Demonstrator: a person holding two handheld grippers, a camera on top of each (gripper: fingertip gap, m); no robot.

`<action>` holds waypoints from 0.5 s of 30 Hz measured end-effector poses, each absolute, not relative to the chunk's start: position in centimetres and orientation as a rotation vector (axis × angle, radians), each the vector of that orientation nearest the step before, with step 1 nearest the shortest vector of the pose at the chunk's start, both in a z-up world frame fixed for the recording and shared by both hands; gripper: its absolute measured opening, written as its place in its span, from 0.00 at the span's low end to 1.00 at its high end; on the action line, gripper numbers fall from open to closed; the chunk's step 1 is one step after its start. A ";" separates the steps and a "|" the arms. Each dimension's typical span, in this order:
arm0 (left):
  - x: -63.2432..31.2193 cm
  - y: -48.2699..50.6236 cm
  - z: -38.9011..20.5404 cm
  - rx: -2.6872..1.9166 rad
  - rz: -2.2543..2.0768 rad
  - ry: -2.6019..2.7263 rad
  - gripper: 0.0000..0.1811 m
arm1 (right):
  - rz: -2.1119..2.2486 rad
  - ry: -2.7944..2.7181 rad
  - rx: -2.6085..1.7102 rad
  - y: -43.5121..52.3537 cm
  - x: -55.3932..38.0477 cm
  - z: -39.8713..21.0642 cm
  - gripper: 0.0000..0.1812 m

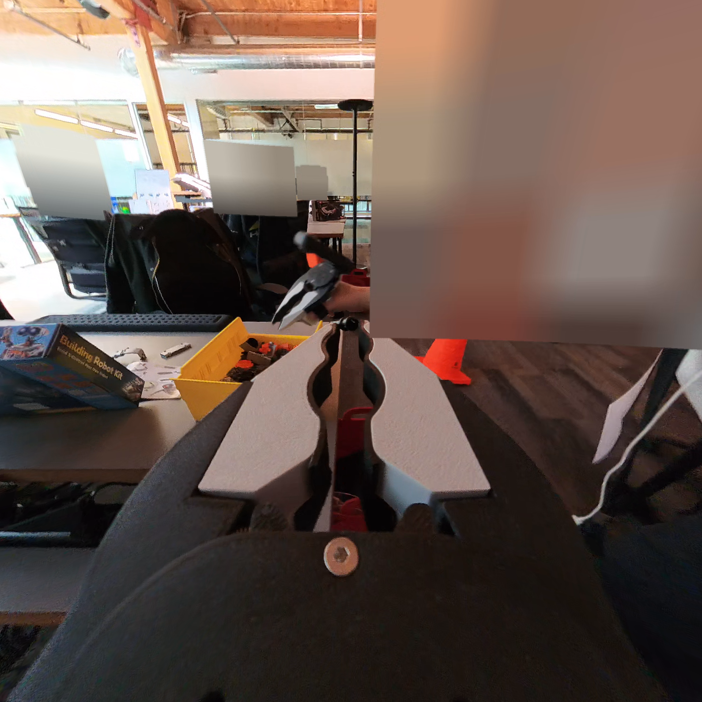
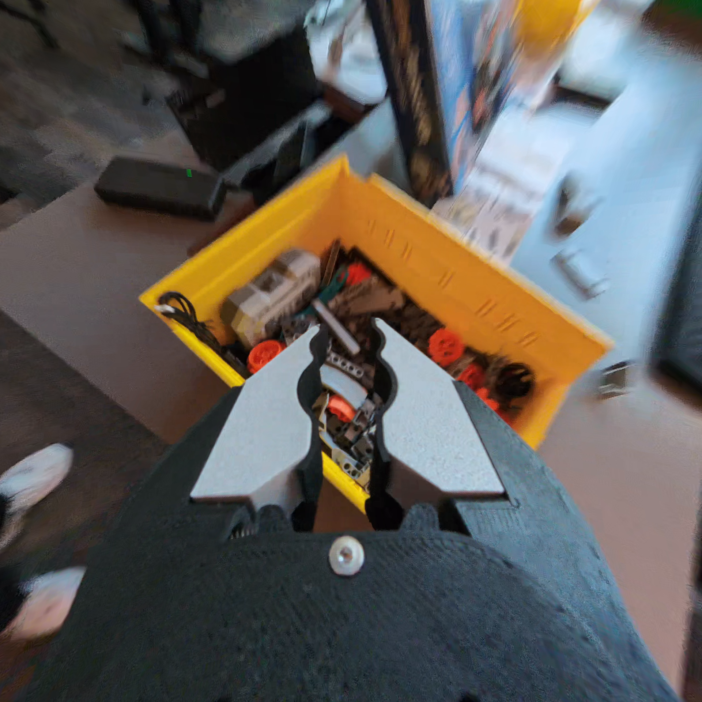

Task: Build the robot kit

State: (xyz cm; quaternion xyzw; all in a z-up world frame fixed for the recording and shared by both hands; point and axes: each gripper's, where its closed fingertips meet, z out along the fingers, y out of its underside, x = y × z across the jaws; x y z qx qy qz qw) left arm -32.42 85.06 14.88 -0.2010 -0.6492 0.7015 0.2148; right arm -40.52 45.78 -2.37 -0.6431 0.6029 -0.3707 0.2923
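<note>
The left tongs fill the near field of the left wrist view, their grey fingers clenched on a thin, dark flat strip that stands on edge between them and ends in a black round knob just past the tips; a red piece shows low in the gap behind it, what it belongs to unclear. Beyond them, to the left, a yellow bin of small black, grey and orange building parts sits on the dark bench, with a blue kit box lying tilted farther left and loose sheets between box and bin. An orange cone stands on the wooden floor to the right. The right tongs, held in a person's hand, hang over the bin's far corner, tips pointed down. In the blurred right wrist view, the right tongs are released, jaws apart and holding nothing, poised above the yellow bin; under them lie a grey motor block, a grey beam and orange wheels. A black cable drapes over the bin's left corner.
</note>
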 end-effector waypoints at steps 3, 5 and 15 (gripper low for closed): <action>-31.4 87.1 19.2 -0.466 1.932 -1.851 0.04 | -1.211 1.449 -1.649 52.3 -42.2 3.9 0.11; -30.4 88.4 22.7 -0.415 1.952 -1.888 0.04 | -1.151 1.471 -1.663 58.0 -43.0 5.4 0.15; -25.0 94.5 33.6 -0.286 2.024 -1.865 0.04 | -1.020 1.587 -1.615 74.1 -30.6 6.2 0.16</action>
